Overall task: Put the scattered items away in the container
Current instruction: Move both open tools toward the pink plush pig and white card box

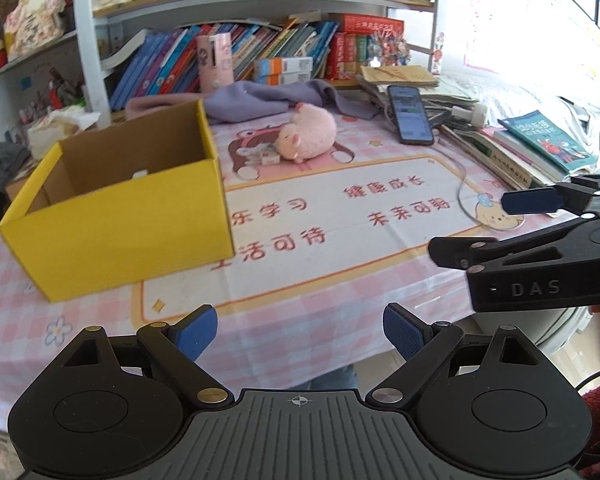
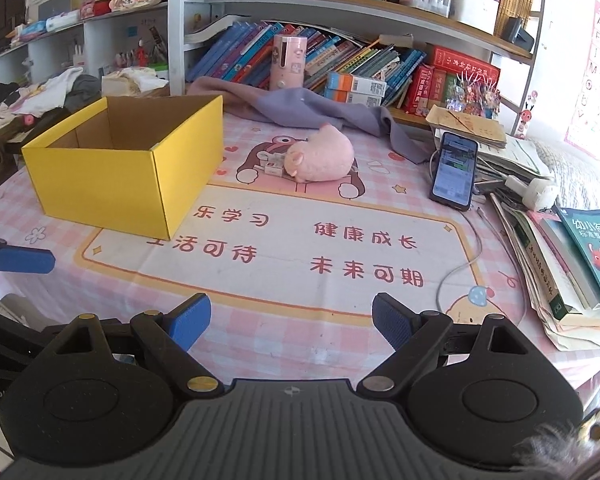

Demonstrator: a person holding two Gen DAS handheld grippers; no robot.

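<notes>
Blue pads mark the tips of both tools. The left hand-held gripper (image 1: 300, 336) stands released, its jaws spread wide with nothing between them, poised over the near edge of the desk (image 1: 300, 292). The right hand-held gripper (image 2: 290, 322) is likewise released and empty, above the same near edge; in the left wrist view it reaches in from the right side, its blue fingertips (image 1: 530, 201) pointing toward the middle of the desk.

Beyond the jaws lies a pink checked cloth (image 2: 280, 332) with a cream panel printed with red characters (image 2: 300, 248). On the left part of the desk stands the yellow cardboard box (image 1: 116, 216), open at the top, brown inside; something small and white (image 1: 140, 175) shows low against its far inner wall, too small to identify. To the right of the box and farther back, the pink plush pig (image 2: 320, 156) lies on its side on a cartoon print, well apart from both tools and outside the box. A small printed packet (image 2: 274, 166) sits touching the pig's snout side.

Behind the pig a lilac garment (image 2: 300, 106) is draped across the back of the desk, and a pink cylindrical container (image 2: 290, 62) stands upright behind it. To the right a phone (image 2: 454, 170) with its screen lit leans against a pile of papers, a white cable (image 2: 466, 256) trailing from that side across the cloth. Books (image 2: 580, 252) are stacked along the right edge. Shelves (image 2: 340, 0) crammed with books fill the back.
</notes>
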